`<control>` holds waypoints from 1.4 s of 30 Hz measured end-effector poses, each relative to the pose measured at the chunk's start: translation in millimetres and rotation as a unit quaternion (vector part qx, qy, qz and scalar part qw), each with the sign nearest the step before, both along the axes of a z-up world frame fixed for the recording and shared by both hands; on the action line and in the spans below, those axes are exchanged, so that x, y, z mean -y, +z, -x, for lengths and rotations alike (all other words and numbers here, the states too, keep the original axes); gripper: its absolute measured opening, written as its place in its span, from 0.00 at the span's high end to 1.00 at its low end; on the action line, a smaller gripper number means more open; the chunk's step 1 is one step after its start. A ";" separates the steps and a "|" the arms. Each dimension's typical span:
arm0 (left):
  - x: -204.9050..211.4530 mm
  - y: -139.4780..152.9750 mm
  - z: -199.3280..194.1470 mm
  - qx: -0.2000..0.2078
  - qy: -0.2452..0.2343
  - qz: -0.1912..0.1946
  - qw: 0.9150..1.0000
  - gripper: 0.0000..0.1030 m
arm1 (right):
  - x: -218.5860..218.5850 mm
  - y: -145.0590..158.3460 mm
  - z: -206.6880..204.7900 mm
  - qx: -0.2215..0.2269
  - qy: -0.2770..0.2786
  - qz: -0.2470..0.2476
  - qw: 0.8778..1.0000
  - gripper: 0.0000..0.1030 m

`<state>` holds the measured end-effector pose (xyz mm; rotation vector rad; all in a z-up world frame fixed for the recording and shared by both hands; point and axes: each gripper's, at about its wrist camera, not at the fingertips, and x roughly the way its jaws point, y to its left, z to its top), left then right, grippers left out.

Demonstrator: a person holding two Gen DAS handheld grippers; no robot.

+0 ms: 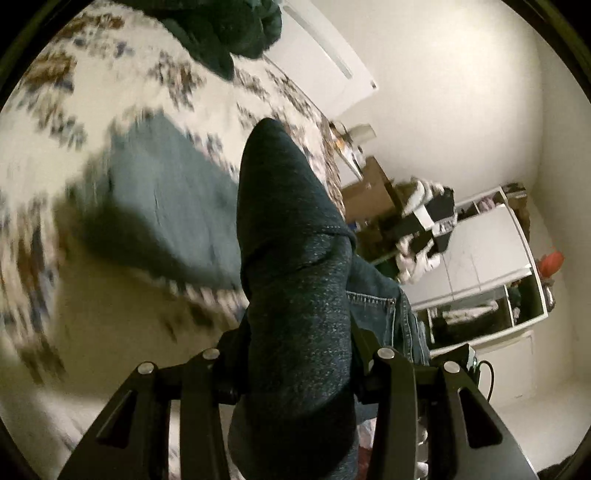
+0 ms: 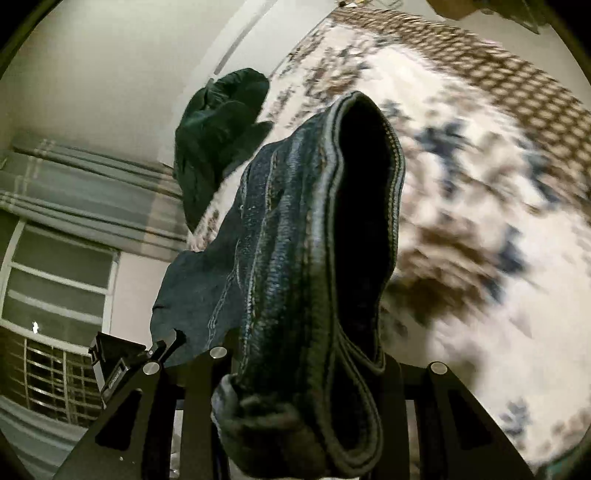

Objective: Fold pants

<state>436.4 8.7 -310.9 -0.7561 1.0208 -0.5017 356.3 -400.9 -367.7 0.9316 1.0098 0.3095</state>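
The pants are dark blue jeans. In the left wrist view a thick fold of the jeans (image 1: 295,258) rises from between the jaws of my left gripper (image 1: 295,373), which is shut on it; the cloth hides the fingertips. A lighter blue part of the jeans (image 1: 166,199) lies blurred on the floral bedspread (image 1: 48,155) below. In the right wrist view my right gripper (image 2: 310,373) is shut on a bunched, seamed edge of the jeans (image 2: 295,240), held up above the bedspread (image 2: 480,206). More denim stretches off to the left.
A dark green garment (image 1: 229,33) (image 2: 218,144) lies bunched at the far end of the bed by the white wall. A white shelf unit (image 1: 487,254) with clutter and a cardboard box (image 1: 369,192) stand beside the bed. A curtained window (image 2: 59,280) is at left.
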 end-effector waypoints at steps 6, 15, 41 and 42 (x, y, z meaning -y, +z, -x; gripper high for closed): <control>-62.0 -42.7 -113.6 0.002 0.021 -0.013 1.000 0.63 | -76.5 -38.4 -134.3 0.007 0.000 -0.018 1.000 0.65; -97.8 -156.3 -157.9 -0.084 0.005 -0.099 0.992 0.52 | -115.2 -137.4 -236.4 -0.107 0.013 0.013 0.994 0.48; -6.2 15.4 -47.4 0.008 -0.004 -0.353 0.936 0.08 | -172.2 64.3 -132.1 -0.003 0.026 0.432 0.901 0.00; -2.0 29.5 -35.7 0.017 0.000 -0.360 0.933 0.08 | -170.9 81.1 -118.2 0.005 0.022 0.434 0.901 0.00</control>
